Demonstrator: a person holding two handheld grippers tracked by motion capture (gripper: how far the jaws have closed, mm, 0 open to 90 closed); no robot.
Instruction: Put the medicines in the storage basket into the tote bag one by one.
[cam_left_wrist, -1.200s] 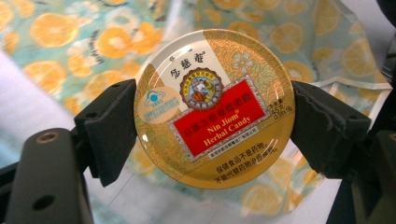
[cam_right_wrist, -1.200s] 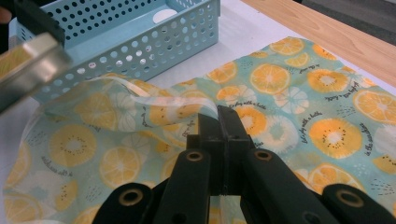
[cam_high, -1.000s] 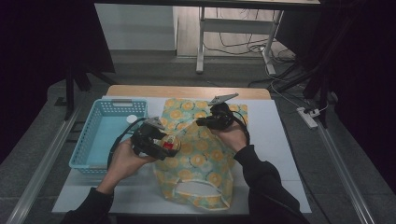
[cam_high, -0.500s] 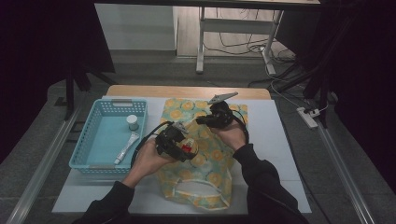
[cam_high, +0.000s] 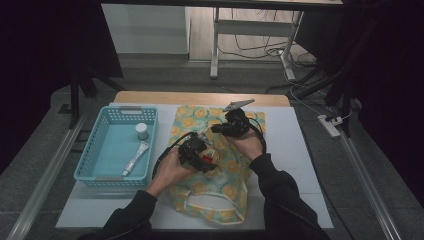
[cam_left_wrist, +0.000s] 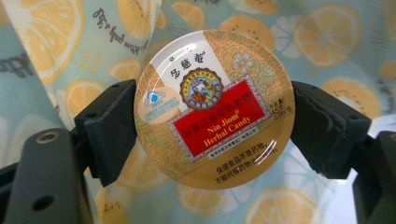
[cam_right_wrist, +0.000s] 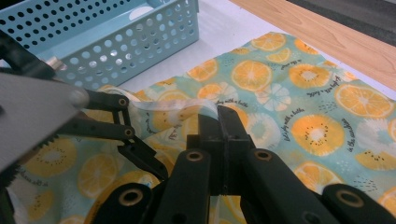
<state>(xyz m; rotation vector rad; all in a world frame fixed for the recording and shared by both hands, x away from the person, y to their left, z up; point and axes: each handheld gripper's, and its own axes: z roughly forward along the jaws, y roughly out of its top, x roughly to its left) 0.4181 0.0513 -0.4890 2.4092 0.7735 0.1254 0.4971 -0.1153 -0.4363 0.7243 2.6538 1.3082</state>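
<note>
1. Jaws first: the left gripper (cam_left_wrist: 215, 126) has its two black pads clamped on opposite edges of one round candy tin (cam_left_wrist: 214, 108), so it's properly grasping that. The right gripper (cam_right_wrist: 219, 119) is squeezed tight on a fold of the fabric bag (cam_right_wrist: 299, 93), with a thin strip of cloth pinched between its jaws.

2. Where the tin is: held just above the bag, around the middle of the table, right next to the cloth edge that the right gripper has lifted. In the high view you can spot its red label between the two hands.

3. Count so far: two grippers, one tin, one bag, one basket (cam_high: 95, 150), and two small things inside the basket.

4. Tin details: flat disc, glossy lid, gold with a leafy pattern, a white arc at the top and a red panel reading "Nin Jiom Herbal Candy".

5. Bag details: soft, wrinkly cloth, pale teal, covered in orange and lemon slice prints plus some little script lettering. It lies flat on the white table (cam_high: 300, 165), and there's a loop handle at the end nearest the person.

6. Basket: light blue plastic, rectangular, walls full of round holes. It sits left of the bag, just beside it.

7. Inside it: one small white tube (cam_high: 136, 157) lying flat and one little white-capped jar (cam_high: 142, 131) standing upright, apart from each other.

8. Table's far edge is a strip of light wood.
</note>
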